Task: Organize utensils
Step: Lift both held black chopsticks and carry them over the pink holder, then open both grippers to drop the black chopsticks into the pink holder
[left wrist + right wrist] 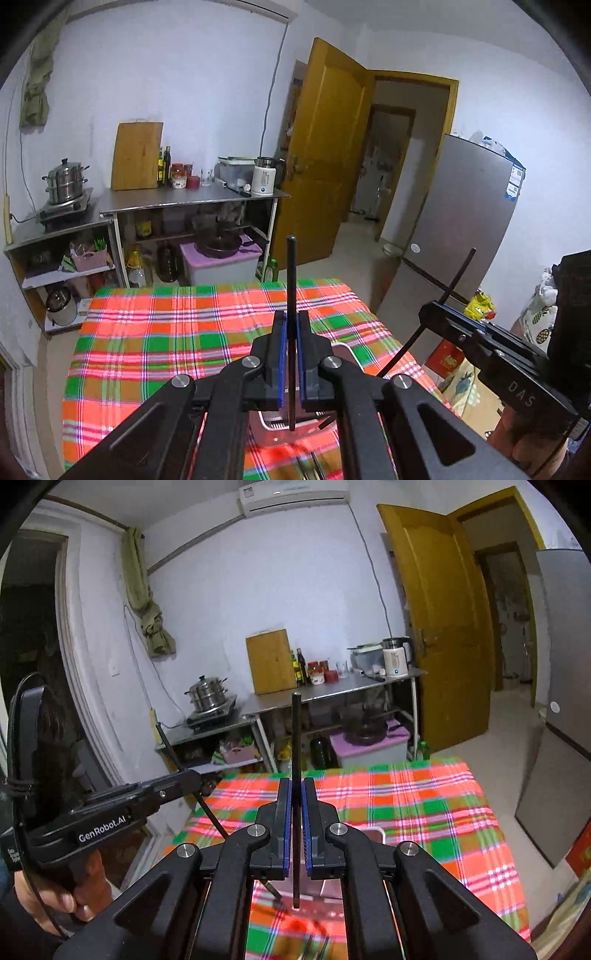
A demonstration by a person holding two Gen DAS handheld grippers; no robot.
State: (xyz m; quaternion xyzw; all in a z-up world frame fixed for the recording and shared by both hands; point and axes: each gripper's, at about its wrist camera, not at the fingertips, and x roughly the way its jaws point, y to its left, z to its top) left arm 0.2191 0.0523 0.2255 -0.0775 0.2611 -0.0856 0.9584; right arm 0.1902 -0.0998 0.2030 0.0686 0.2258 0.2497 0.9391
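Grippers, left (291, 325) & right (296, 797), each clenched on a black chopstick (291, 280), held above tablecloth (155, 343); next likely needed lowering both into metal tray (373, 836).

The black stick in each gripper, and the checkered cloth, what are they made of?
Each black stick, pinched upright between shut jaws, looks matte and thin, with no shine: maybe plastic or painted wood, probably a chopstick, but that stays open. The checkered cloth looks like woven fabric, since its orange, green and pink stripes cross like threads and it drapes over the edge.
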